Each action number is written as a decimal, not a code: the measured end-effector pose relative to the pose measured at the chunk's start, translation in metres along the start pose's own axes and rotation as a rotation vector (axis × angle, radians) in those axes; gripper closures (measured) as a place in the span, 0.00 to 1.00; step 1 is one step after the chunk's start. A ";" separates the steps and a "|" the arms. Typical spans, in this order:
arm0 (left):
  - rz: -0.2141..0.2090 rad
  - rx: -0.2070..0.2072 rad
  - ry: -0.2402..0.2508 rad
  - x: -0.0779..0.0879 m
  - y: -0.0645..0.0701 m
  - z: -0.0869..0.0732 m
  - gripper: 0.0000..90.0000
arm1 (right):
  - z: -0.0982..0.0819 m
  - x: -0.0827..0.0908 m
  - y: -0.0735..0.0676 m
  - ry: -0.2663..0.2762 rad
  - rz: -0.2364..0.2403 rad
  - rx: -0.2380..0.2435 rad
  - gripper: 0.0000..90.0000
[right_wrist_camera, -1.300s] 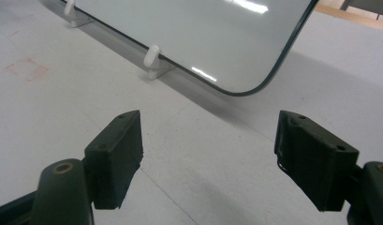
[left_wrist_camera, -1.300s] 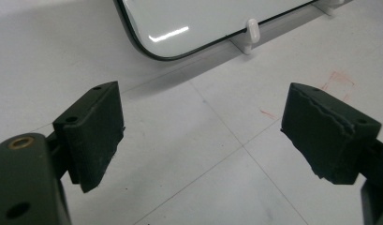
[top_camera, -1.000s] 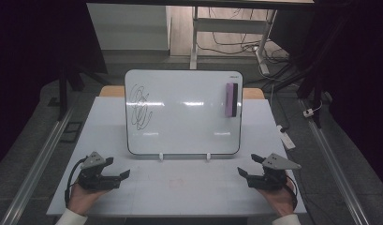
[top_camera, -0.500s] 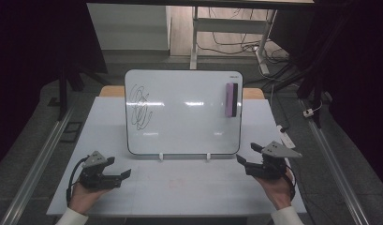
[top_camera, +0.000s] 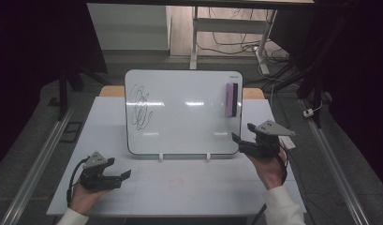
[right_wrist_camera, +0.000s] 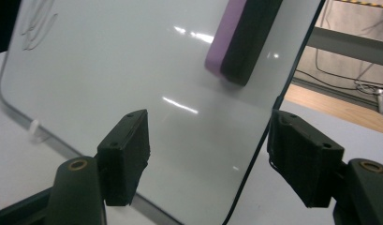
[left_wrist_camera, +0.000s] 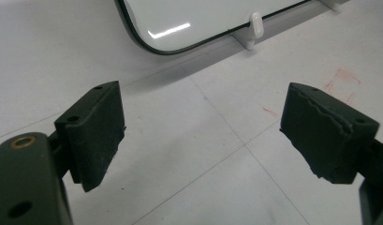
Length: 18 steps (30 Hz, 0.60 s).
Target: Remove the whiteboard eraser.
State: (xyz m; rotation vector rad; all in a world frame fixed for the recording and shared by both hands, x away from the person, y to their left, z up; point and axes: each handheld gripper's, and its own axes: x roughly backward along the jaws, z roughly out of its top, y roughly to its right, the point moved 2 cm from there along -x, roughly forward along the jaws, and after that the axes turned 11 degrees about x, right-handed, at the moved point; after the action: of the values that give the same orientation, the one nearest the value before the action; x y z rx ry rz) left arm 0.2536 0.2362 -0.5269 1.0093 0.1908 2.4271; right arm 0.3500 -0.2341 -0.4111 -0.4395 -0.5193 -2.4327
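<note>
A whiteboard point(top_camera: 184, 112) stands tilted on small white feet point(top_camera: 161, 156) in the middle of the white table point(top_camera: 180, 192). A black scribble point(top_camera: 140, 107) covers its left side, and a purple and black eraser point(top_camera: 231, 99) sticks near its upper right corner. My right gripper point(top_camera: 242, 132) is raised at the board's lower right corner, open. Its jaws have just been closing a little, with nothing gripped. In the right gripper view point(right_wrist_camera: 208, 150) the board's right edge point(right_wrist_camera: 254, 154) runs behind the gap and the eraser point(right_wrist_camera: 240, 37) is above. My left gripper point(top_camera: 123, 179) rests low at the front left, open point(left_wrist_camera: 203, 126) over bare table.
Faint red marks point(left_wrist_camera: 341, 77) stain the table in front of the board. A small white object point(top_camera: 287, 142) lies at the table's right edge behind my right hand. Metal rails point(top_camera: 34, 164) flank the table, and desk legs with cables point(top_camera: 226, 47) stand beyond it.
My right hand has lifted from the table's front right and moved up toward the board's lower right corner. The left hand has stayed where it was.
</note>
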 end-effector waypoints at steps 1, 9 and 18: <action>0.000 0.001 0.000 0.000 0.000 0.000 0.17 | 0.002 -0.002 0.001 -0.003 -0.013 -0.005 0.33; 0.000 0.002 -0.008 -0.003 0.000 -0.001 0.17 | 0.015 -0.020 0.006 -0.023 -0.062 -0.017 0.35; 0.003 -0.002 -0.010 -0.003 0.000 -0.001 0.17 | 0.033 -0.040 0.008 -0.024 -0.114 -0.028 0.38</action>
State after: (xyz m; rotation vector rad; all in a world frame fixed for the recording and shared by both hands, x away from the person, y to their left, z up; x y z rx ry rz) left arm 0.2546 0.2344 -0.5293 1.0214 0.1832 2.4240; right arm 0.3916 -0.2053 -0.3974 -0.4624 -0.5348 -2.5493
